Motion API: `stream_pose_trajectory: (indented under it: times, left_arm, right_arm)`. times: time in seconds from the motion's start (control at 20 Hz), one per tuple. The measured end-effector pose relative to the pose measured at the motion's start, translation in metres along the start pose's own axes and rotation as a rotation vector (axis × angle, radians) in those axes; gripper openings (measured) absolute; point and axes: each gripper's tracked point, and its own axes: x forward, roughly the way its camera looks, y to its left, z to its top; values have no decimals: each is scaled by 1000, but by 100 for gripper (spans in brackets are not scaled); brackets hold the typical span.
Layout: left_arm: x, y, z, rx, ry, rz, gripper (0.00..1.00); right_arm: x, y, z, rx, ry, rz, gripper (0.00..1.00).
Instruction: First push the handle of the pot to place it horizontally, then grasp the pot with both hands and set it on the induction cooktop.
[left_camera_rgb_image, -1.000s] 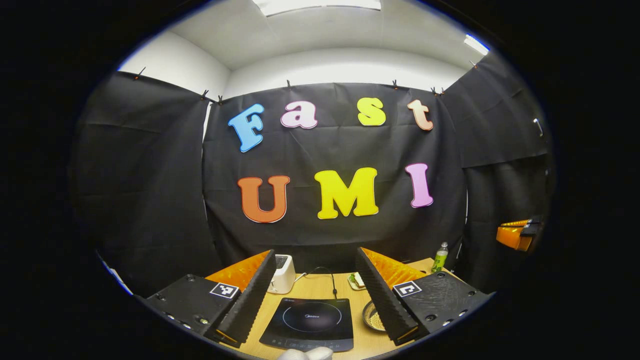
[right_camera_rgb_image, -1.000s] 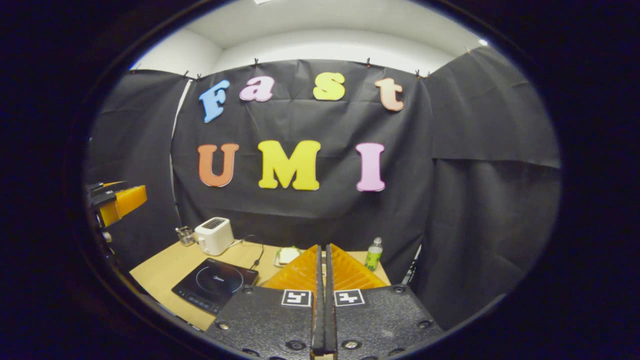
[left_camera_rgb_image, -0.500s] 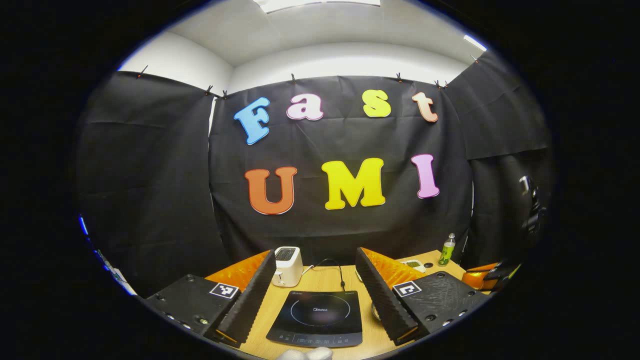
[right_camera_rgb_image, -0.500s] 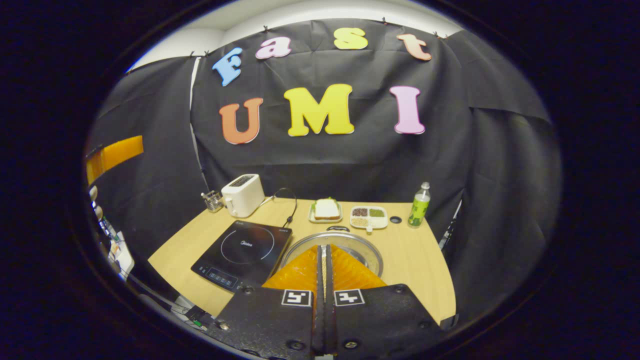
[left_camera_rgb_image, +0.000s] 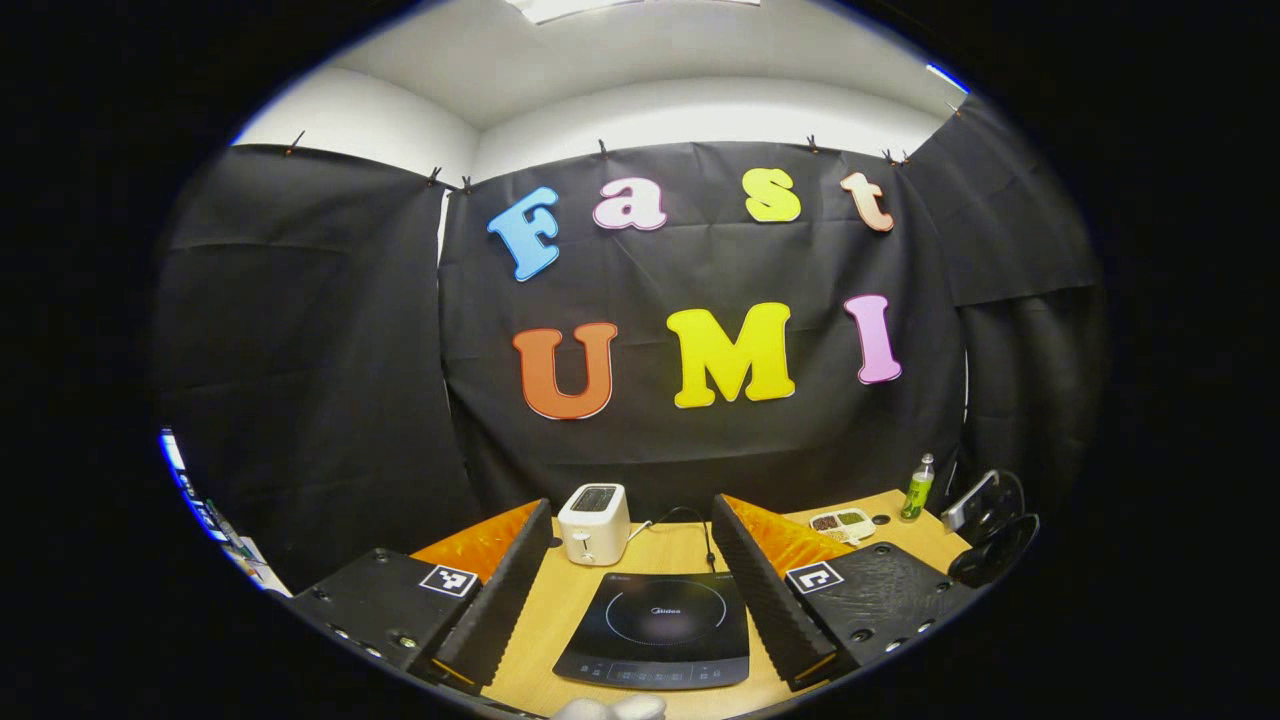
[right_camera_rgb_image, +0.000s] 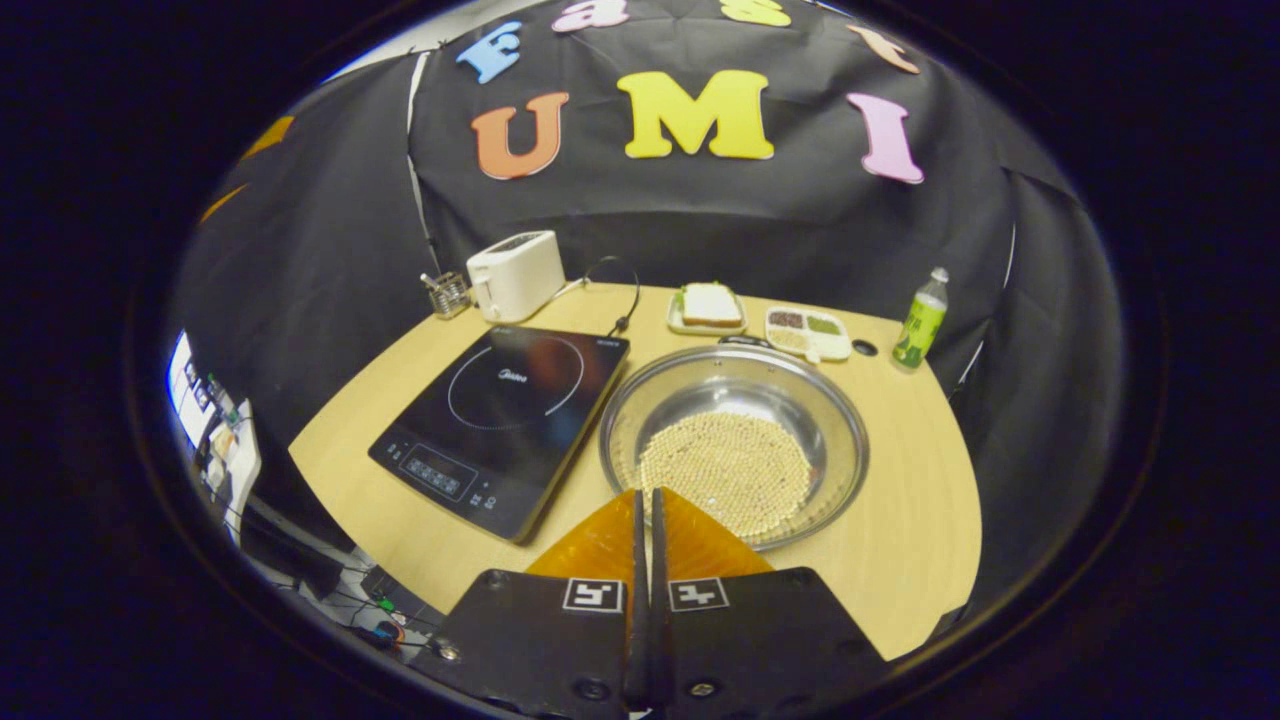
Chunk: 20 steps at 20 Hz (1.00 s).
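The pot (right_camera_rgb_image: 735, 440) sat on the surface (right_camera_rgb_image: 930, 480) just right of the induction cooktop (right_camera_rgb_image: 500, 420), directly ahead of the closed right tool (right_camera_rgb_image: 646, 500), its handle (right_camera_rgb_image: 745, 342) at the far rim, while the wide-open left tool (left_camera_rgb_image: 632, 575) faced the cooktop.

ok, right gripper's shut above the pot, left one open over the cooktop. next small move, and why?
Probably lower the right gripper, its fingers closed together, toward the pot's dark handle at the far rim to push it. The pot sits on the table beside the induction cooktop, untouched, so the handle push comes first. The left gripper can wait open.
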Motion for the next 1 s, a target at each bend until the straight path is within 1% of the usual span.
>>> stream_pose_trajectory:
  times: [0.2, 0.25, 0.3, 0.4, 0.45, 0.5, 0.55, 0.6, 0.65, 0.75, 0.8, 0.85, 0.9, 1.0]
  left_arm:
    - [-1, 6, -2, -1, 6, 17, 96]
    - [-2, 7, -4, -2, 8, 21, 96]
    - [-2, 9, -4, -2, 10, 25, 96]
    - [-1, 11, -6, -3, 17, 31, 96]
    - [-2, 12, -6, -3, 18, 33, 96]
    - [-3, 14, -5, -3, 18, 36, 96]
    - [-3, 15, -5, 0, 21, 38, 96]
    - [-4, 16, -6, 0, 21, 42, 96]
    - [-4, 15, -6, -1, 23, 41, 96]
    - [-4, 16, -8, -2, 26, 45, 96]
    - [-4, 18, -7, -3, 26, 48, 96]
    - [-4, 18, -7, -6, 27, 49, 96]
    - [-4, 18, -8, -8, 29, 49, 96]
    - [-4, 18, -8, -9, 31, 49, 96]
  right_arm:
    - [20, 10, -31, -14, 75, 23, 3]
    - [25, 10, -37, -10, 94, 24, 1]
    - [30, 10, -43, -6, 105, 22, 4]
    - [36, 10, -52, -1, 127, 19, 4]
    - [40, 9, -54, 3, 133, 15, 4]
    - [45, 8, -56, 6, 140, 15, 0]
    - [49, 6, -58, 10, 148, 11, 4]
    - [51, 4, -60, 12, 152, 9, 3]
    - [54, 4, -63, 19, 156, 10, 0]
    - [52, 2, -64, 24, 165, 6, 0]
    - [51, 1, -63, 24, 163, 1, 4]
    - [52, -1, -65, 29, 162, -6, 4]
    - [51, -2, -66, 37, 164, -9, 0]
    - [50, -7, -68, 47, 168, -10, 1]
